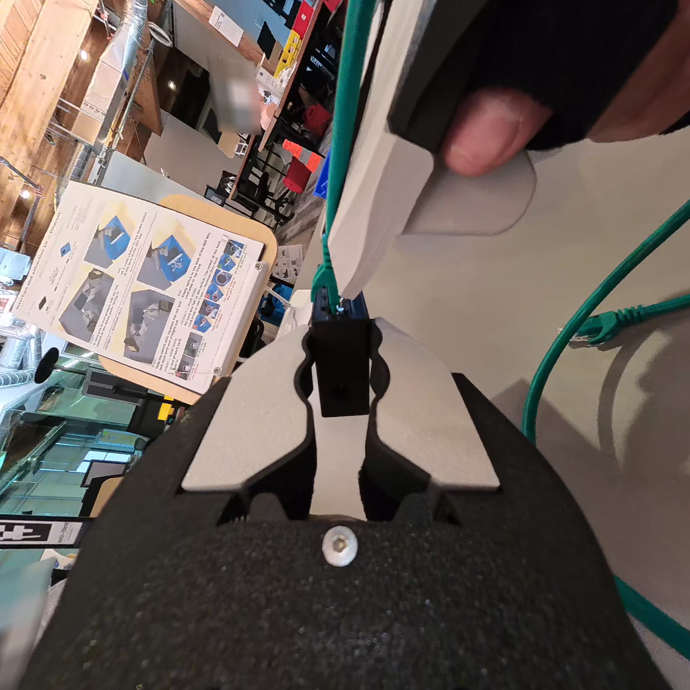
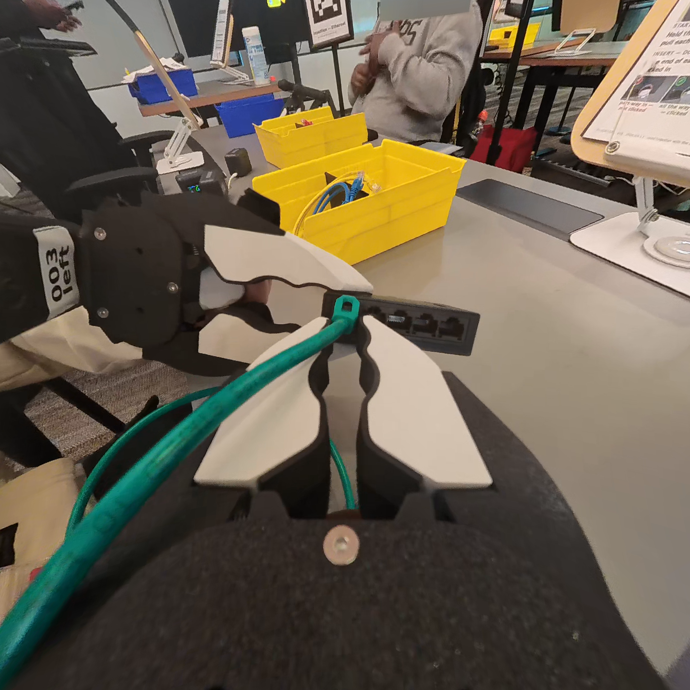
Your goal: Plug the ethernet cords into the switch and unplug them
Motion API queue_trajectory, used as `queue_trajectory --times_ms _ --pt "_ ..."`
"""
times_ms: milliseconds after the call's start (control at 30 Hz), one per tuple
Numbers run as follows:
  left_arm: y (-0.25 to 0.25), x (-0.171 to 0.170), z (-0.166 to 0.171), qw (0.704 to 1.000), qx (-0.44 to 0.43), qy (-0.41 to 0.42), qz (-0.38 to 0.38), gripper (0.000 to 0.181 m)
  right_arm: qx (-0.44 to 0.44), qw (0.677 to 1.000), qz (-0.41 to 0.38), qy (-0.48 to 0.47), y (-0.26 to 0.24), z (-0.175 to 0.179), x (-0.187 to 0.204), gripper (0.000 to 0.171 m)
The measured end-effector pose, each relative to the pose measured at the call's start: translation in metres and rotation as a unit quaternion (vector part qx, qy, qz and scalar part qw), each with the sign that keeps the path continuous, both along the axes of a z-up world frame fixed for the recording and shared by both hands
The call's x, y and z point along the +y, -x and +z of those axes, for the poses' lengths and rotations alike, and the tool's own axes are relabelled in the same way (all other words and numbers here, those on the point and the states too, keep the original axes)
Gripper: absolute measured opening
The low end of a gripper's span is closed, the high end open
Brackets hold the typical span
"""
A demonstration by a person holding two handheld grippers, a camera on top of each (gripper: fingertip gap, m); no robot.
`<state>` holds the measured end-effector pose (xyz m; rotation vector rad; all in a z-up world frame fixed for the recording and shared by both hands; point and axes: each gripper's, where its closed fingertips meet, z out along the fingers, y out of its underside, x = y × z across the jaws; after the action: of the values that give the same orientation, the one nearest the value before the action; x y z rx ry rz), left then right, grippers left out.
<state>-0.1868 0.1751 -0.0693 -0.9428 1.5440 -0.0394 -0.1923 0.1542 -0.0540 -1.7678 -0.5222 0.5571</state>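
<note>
The left gripper (image 1: 339, 358) is clamped on one end of the black switch (image 2: 418, 325), which in the right wrist view lies just above the bench (image 2: 541, 373) near the middle of the frame, its row of ports facing the camera. The right gripper (image 2: 343, 336) has its fingers drawn close together at the green plug (image 2: 345, 311) of a green ethernet cord (image 2: 186, 418); they appear to pinch the plug's boot, though the contact itself is hidden, so I cannot tell whether they truly grip it. The plug sits at the leftmost port, and whether it is fully seated cannot be made out. My reading is that one insertion or removal at that port is in hand. The next move calls for keeping the switch braced while the plug travels straight along the port's axis, with the latch tab pressed if it is coming out. A second green plug (image 1: 597, 328) lies loose on the bench at three o'clock in the left wrist view. The bench is smooth and grey; at twelve o'clock sits a yellow bin (image 2: 373, 209) holding blue and yellow cords, another yellow bin behind it, and an instruction sheet on a stand (image 2: 642, 112) at two o'clock. Beyond are other desks, blue bins and a seated person in a grey top.
</note>
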Motion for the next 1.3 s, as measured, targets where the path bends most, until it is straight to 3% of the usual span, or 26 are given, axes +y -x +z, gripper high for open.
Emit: queue_trajectory --times_ms 367,433,500,667,800,900,1033,1100,1167,1300 --pt "-0.005 0.001 -0.010 0.999 -0.001 0.029 -0.031 0.027 0.024 1.000 0.003 0.020 -0.005 -0.010 0.003 0.013" --pt "-0.004 0.002 -0.006 0.998 -0.021 0.042 -0.051 0.027 0.023 0.999 0.038 0.020 -0.005 -0.007 -0.002 0.018" --pt "0.002 0.009 -0.002 0.997 -0.032 0.044 -0.054 0.027 -0.012 0.999 0.025 -0.017 -0.022 0.001 -0.003 0.040" --pt "0.008 0.000 0.025 0.980 -0.094 0.101 -0.143 0.027 -0.074 0.989 0.014 -0.125 -0.071 0.019 -0.001 0.043" --pt "0.011 -0.022 0.041 0.946 -0.135 0.165 -0.246 0.027 -0.105 0.978 0.111 -0.144 -0.052 0.009 0.002 0.052" --pt "0.012 -0.031 0.049 0.931 -0.151 0.187 -0.273 0.027 -0.130 0.965 0.176 -0.146 -0.028 -0.006 0.004 0.059" --pt "0.007 -0.039 0.046 0.930 -0.132 0.201 -0.277 0.026 -0.120 0.956 0.228 -0.141 0.003 -0.023 0.013 0.058" --pt "0.007 -0.044 0.048 0.927 -0.136 0.202 -0.285 0.026 -0.111 0.952 0.236 -0.161 0.013 -0.024 0.016 0.037" --pt "0.011 -0.040 0.047 0.925 -0.133 0.216 -0.283 0.027 -0.100 0.947 0.242 -0.188 0.012 -0.018 0.014 0.035" --pt "0.018 -0.035 0.042 0.896 -0.145 0.280 -0.313 0.027 -0.145 0.940 0.236 -0.202 0.008 -0.015 0.006 0.030"
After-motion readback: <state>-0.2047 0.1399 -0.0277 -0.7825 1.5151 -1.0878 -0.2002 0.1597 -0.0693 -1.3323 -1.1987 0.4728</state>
